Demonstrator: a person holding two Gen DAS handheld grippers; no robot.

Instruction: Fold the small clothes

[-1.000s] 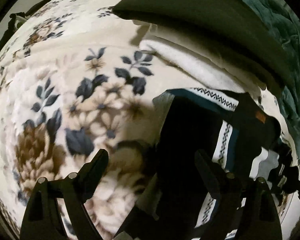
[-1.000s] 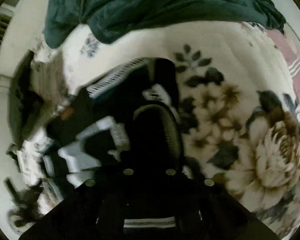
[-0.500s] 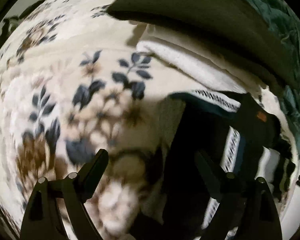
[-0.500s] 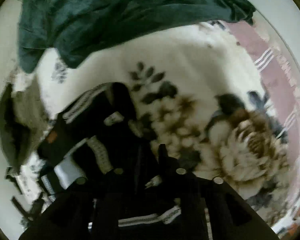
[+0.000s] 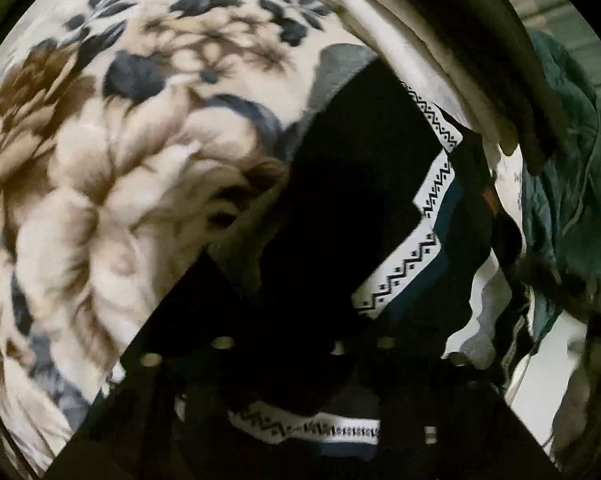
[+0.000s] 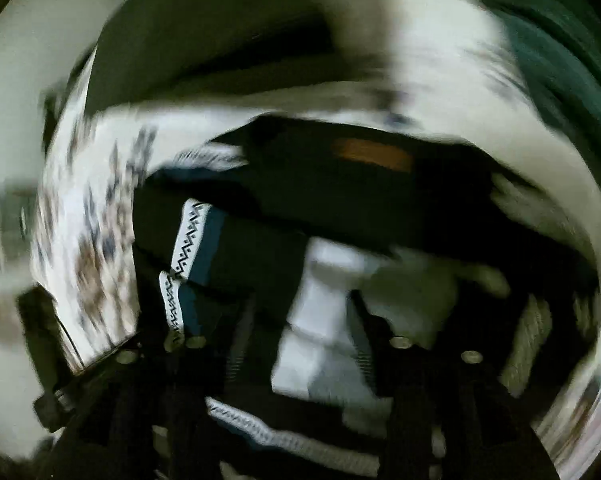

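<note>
- the black garment (image 5: 360, 152) lies on the floral blanket (image 5: 100, 200), its far edge just beside the folded stack (image 5: 480, 40) of a dark olive piece over a white one.
- in the left wrist view the garment's long axis runs on a slant, from the end near the stack down toward the camera. its white zigzag band (image 5: 404, 268) follows the same slant along the side away from the open blanket.
- a grey lining corner is turned up at the end nearest the stack.
- open room: the blanket is bare on the garment's side that faces away from the stack's teal neighbour. a crumpled teal garment (image 5: 572, 180) crowds the other side, just beside the stack.
- the left gripper (image 5: 292, 300) points steeply down. its jaws have just been closing and now sit close together, pinching black cloth, with a fold of the banded hem bunched near the camera.
- the right wrist view is heavily blurred. the right gripper (image 6: 304, 312) has just been opening its jaws; the fingers stand apart over a white and grey patch, with no pad pressing on it.
- there the garment lies crosswise below the stack, with an orange label (image 6: 372, 154) on its far part.
</note>
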